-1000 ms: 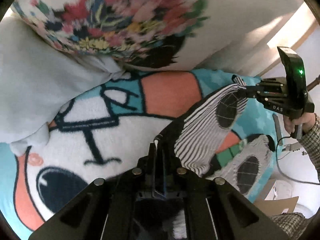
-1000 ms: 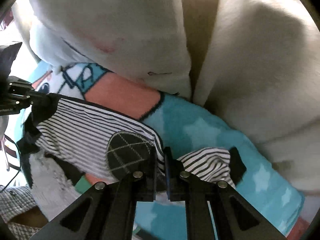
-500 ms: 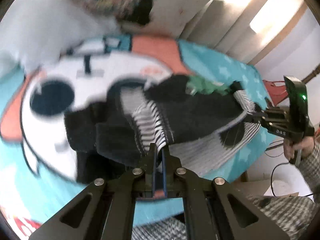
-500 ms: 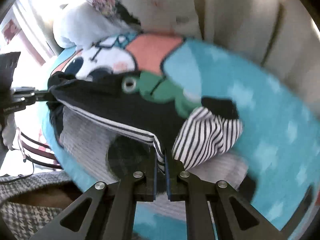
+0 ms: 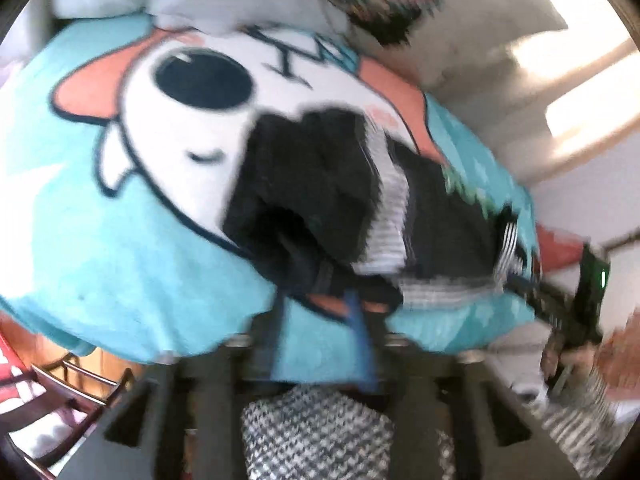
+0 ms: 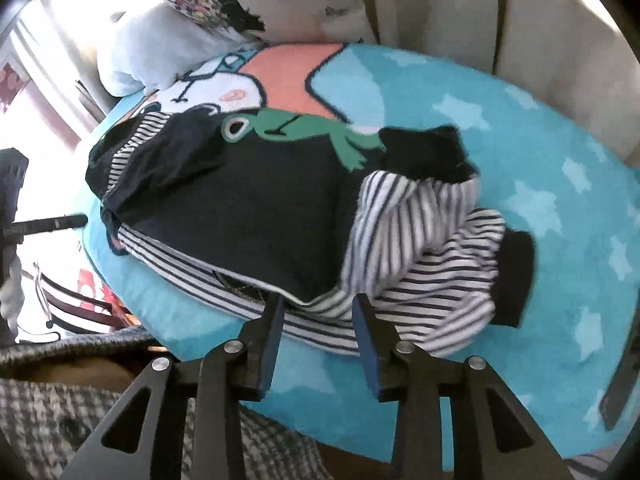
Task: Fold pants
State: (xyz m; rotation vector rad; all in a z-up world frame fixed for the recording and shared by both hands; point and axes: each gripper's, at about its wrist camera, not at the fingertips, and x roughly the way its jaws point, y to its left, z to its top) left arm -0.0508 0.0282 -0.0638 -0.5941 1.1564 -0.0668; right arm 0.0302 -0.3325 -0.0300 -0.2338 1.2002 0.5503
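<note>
The pants (image 6: pixel 240 200) are black with a green frog patch and black-and-white striped lining. They lie crumpled on a turquoise cartoon blanket (image 6: pixel 540 216). My right gripper (image 6: pixel 318 304) is open at the pants' near striped edge, holding nothing. The left wrist view is blurred: the pants (image 5: pixel 320 200) lie ahead and my left gripper (image 5: pixel 320 308) is open just short of them. The right gripper (image 5: pixel 560 304) shows at the right of that view.
White pillows (image 6: pixel 152 52) and a floral one (image 6: pixel 208 0) sit at the blanket's far end against a cream backrest (image 6: pixel 460 8). A dark rack (image 5: pixel 68 412) stands off the blanket's near left edge. Checked clothing (image 5: pixel 316 432) is below the grippers.
Both grippers have opened and let go of the pants, which dropped onto the blanket. Both have drawn back toward the near edge.
</note>
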